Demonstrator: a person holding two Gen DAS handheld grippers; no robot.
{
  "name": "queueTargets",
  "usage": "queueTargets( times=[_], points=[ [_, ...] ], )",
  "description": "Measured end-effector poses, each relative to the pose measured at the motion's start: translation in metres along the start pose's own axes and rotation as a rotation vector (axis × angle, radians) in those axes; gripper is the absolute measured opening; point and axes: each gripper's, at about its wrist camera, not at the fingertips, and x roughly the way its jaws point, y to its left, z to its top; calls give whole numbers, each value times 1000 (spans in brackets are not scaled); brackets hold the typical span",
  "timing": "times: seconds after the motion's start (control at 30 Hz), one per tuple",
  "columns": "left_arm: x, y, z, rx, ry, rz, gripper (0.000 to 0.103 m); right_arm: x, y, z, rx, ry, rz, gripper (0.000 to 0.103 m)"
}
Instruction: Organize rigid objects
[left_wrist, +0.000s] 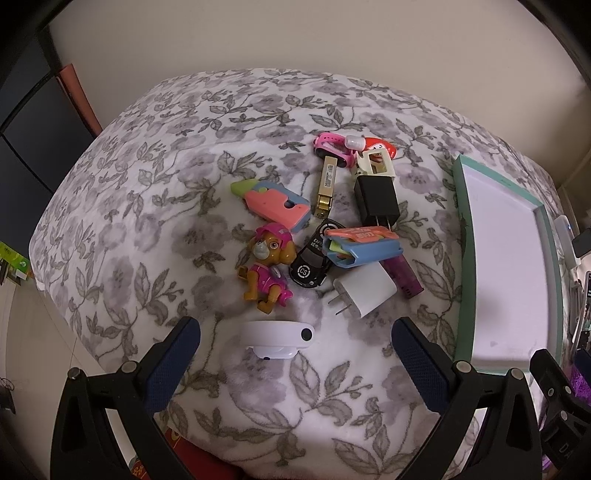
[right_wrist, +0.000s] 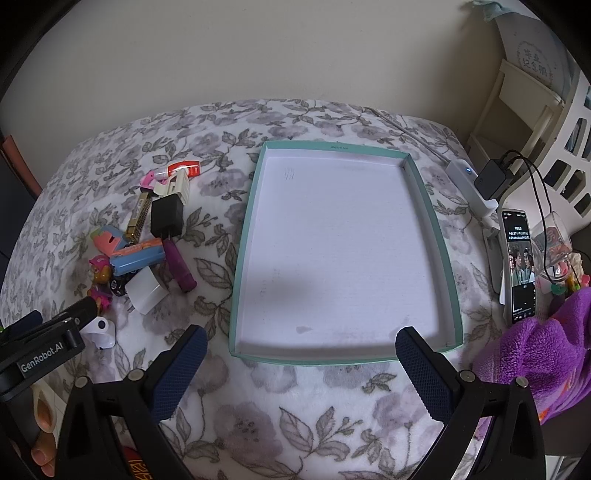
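A heap of small rigid items lies on the floral blanket: a white rounded device (left_wrist: 277, 339), a pink toy dog (left_wrist: 266, 271), a black toy car (left_wrist: 312, 264), a white charger (left_wrist: 364, 291), a black charger (left_wrist: 376, 201), a purple lighter (left_wrist: 402, 275) and pastel toy cutters (left_wrist: 275, 201). My left gripper (left_wrist: 295, 360) is open just short of the white device, which lies between the fingers' line. My right gripper (right_wrist: 301, 363) is open at the near rim of the empty teal-edged box lid (right_wrist: 242, 236). The heap (right_wrist: 147, 243) lies left of the lid.
A power strip (right_wrist: 471, 184) with a black adapter, a lit phone (right_wrist: 519, 266), a glass and a purple fleece (right_wrist: 535, 354) crowd the right edge. A white shelf stands at the far right. A wall runs behind the blanket. A person's fingers (right_wrist: 44, 417) show at lower left.
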Motion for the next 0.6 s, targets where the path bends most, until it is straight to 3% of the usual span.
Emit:
queueTargets(
  times=[0.6],
  points=[
    [0,2,-1,1,-1,-2,103,0,1,0,-2,2,-3,103]
  ],
)
